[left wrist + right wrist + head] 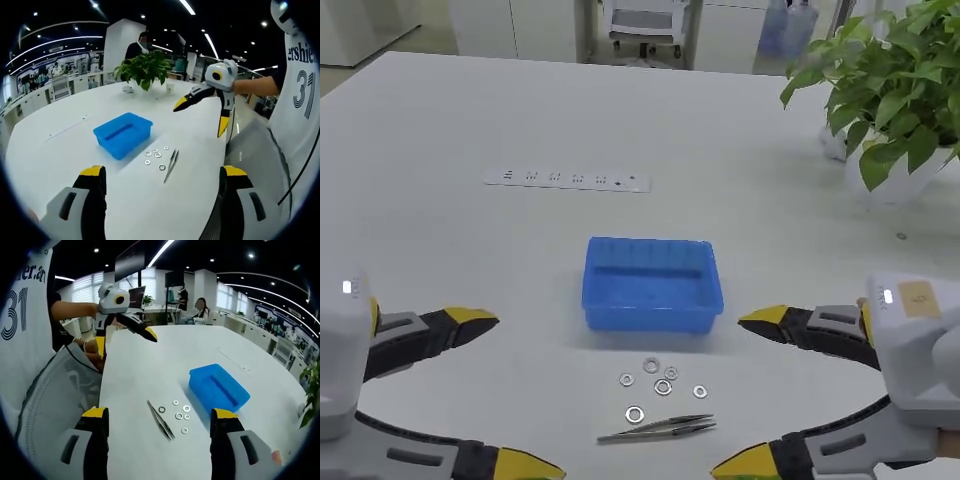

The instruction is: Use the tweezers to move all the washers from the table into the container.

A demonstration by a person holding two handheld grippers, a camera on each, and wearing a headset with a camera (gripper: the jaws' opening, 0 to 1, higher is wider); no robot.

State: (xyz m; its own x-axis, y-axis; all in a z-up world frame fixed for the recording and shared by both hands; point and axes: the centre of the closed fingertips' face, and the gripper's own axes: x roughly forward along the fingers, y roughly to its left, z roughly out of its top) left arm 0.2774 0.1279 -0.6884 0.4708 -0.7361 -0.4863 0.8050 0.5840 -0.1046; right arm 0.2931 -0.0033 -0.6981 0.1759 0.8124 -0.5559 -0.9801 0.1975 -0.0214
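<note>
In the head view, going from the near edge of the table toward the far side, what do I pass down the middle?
tweezers → washers → blue container → white power strip

Silver tweezers [658, 429] flat beside scattered washers [663, 387], near blue container [650, 318]

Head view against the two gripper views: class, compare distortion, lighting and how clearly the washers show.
Head view: straight edges, soft even light, washers crisp beside the tweezers. Left gripper view: fisheye curves the table; ceiling lights glare. Right gripper view: same curving; washers tiny near the blue container.
</note>
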